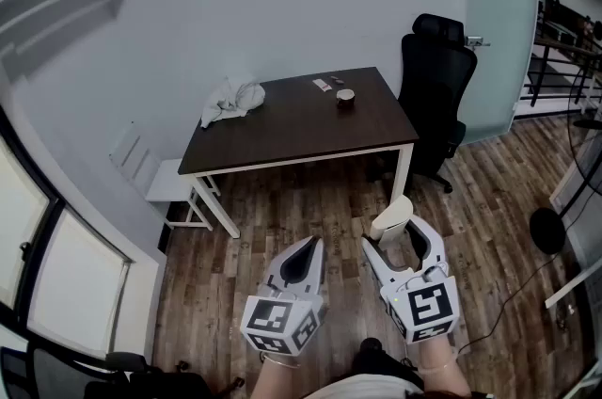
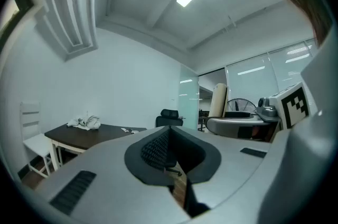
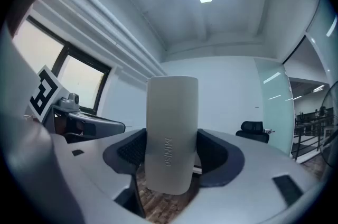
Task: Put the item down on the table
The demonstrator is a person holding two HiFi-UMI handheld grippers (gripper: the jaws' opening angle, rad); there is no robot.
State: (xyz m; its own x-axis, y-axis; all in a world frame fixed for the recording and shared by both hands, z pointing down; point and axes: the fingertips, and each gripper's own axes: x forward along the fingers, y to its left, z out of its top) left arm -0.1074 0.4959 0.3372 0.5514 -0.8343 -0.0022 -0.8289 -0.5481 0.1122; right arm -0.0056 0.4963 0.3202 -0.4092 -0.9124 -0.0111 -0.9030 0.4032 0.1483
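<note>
My right gripper point(image 1: 395, 223) is shut on a cream oblong case point(image 1: 391, 216) that stands upright between its pads. In the right gripper view the case point(image 3: 170, 133) fills the middle, with small lettering down its front, and both dark pads press its sides. Beside it, my left gripper point(image 1: 303, 254) is shut with nothing in it; its jaws meet in the left gripper view point(image 2: 170, 151). Both grippers hang above the wooden floor, well short of the dark brown table point(image 1: 282, 134) with white legs. From the left gripper view the case point(image 2: 217, 101) shows at the right.
On the table lie a crumpled white cloth point(image 1: 232, 99), a small round object point(image 1: 345, 97) and some small flat items point(image 1: 324, 84). A black office chair point(image 1: 435, 96) stands at the table's right end, and a white stool point(image 1: 179, 185) at its left. A fan point(image 1: 548, 231) stands far right.
</note>
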